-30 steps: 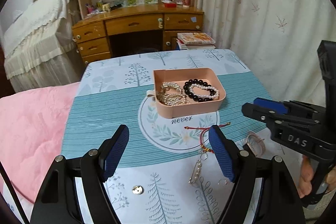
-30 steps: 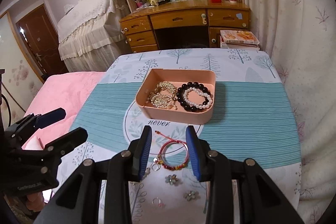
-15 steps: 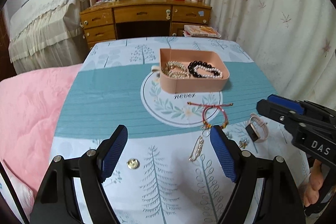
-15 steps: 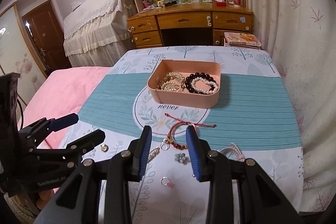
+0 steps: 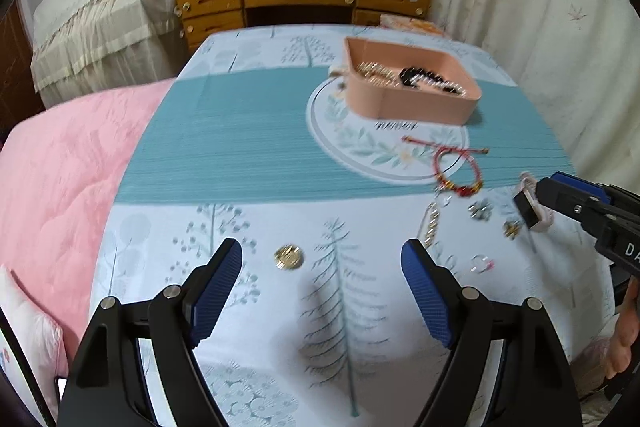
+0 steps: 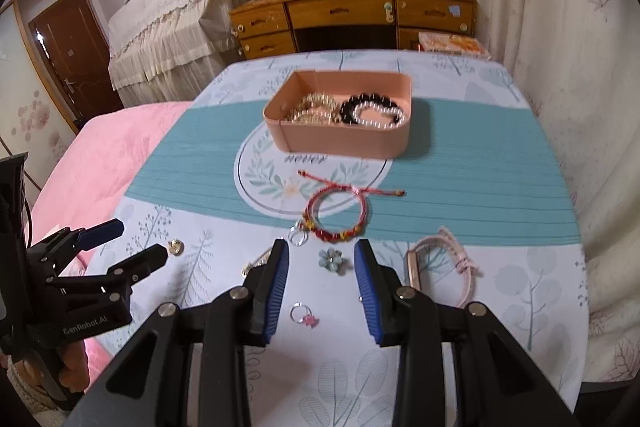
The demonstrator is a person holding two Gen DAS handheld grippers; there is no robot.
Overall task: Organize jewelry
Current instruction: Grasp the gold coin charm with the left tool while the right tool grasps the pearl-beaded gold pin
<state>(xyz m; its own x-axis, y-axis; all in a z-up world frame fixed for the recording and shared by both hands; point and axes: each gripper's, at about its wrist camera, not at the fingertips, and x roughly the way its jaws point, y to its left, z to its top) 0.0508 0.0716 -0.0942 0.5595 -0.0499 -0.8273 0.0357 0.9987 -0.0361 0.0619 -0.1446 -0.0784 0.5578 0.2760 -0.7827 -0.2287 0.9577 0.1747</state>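
A pink tray [image 6: 344, 141] [image 5: 404, 107] holds gold chains, a black bead bracelet and a pearl bracelet. In front of it lies a red cord bracelet [image 6: 338, 215] [image 5: 458, 169]. Nearer lie a blue flower piece [image 6: 331, 259], a small ring with a pink charm [image 6: 304, 317], a pink watch [image 6: 440, 267] and a gold clip [image 5: 431, 225]. A gold round stud [image 5: 289, 257] [image 6: 175, 246] lies to the left. My right gripper [image 6: 322, 285] is open and empty above the flower piece. My left gripper [image 5: 322, 291] is open and empty near the stud.
The table has a tree-print cloth with a teal band [image 6: 480, 179]. A pink quilt [image 5: 60, 187] lies to the left. A wooden desk [image 6: 352, 15] and a curtain [image 6: 560, 27] stand behind the table.
Both grippers have pulled back toward the near edge and lowered. The left one has swung left toward the gold stud. The right one's jaws have opened wider.
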